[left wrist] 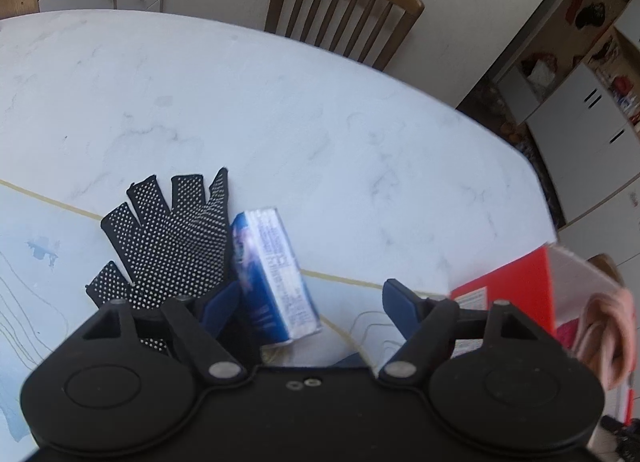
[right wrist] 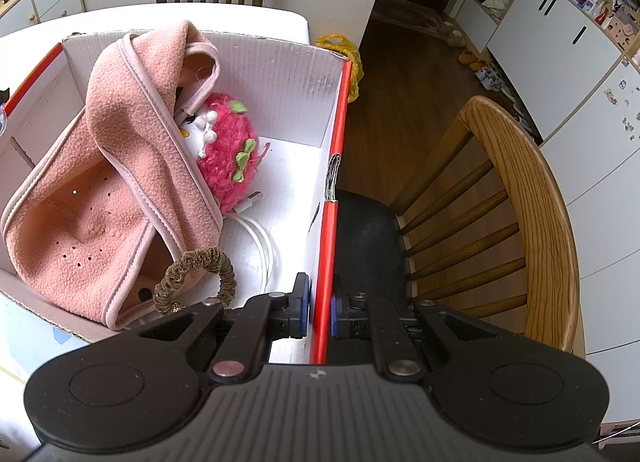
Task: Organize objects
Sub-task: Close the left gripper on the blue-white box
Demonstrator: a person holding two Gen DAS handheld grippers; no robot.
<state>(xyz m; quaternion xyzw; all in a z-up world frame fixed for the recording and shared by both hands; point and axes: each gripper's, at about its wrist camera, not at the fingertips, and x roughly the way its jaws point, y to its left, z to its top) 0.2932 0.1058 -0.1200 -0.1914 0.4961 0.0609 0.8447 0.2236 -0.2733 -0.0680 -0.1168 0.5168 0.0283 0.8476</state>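
Marble tabletop (left wrist: pixel 280 110) stretches wide and bare beyond the left gripper (left wrist: pixel 312 298), running out to a curved far edge where a dark wooden chair (left wrist: pixel 344 6) stands against the wall. That gripper's jaws stand well apart, holding nothing; between them, nearer its left finger, a blue and white packet (left wrist: pixel 276 278) lies on the table, touching the side of a black dotted glove (left wrist: pixel 168 246) spread flat with its fingers pointing away. The glove's wrist end is hidden under the gripper body. To the right, a red and white cardboard box (left wrist: pixel 516 282) sits just beside the table's right edge, cut off by the frame, with a bit of pink cloth showing over its wall. The right gripper (right wrist: pixel 319 312) has its jaws clamped on the box's red side wall (right wrist: pixel 334 166), one pad inside and one outside. Inside lie a pink fleece hat (right wrist: pixel 116 190), a fuzzy pink strawberry toy (right wrist: pixel 232 158) tucked partly under it, a white cable (right wrist: pixel 262 238) whose far run is hidden beneath the hat, and a brown scrunchie (right wrist: pixel 200 278) resting on the hat's brim. Right of the box wall the table ends; a light wooden chair (right wrist: pixel 532 202) with a dark seat stands close there, above open wood floor (right wrist: pixel 408 74). The packet's print is too blurred to read.
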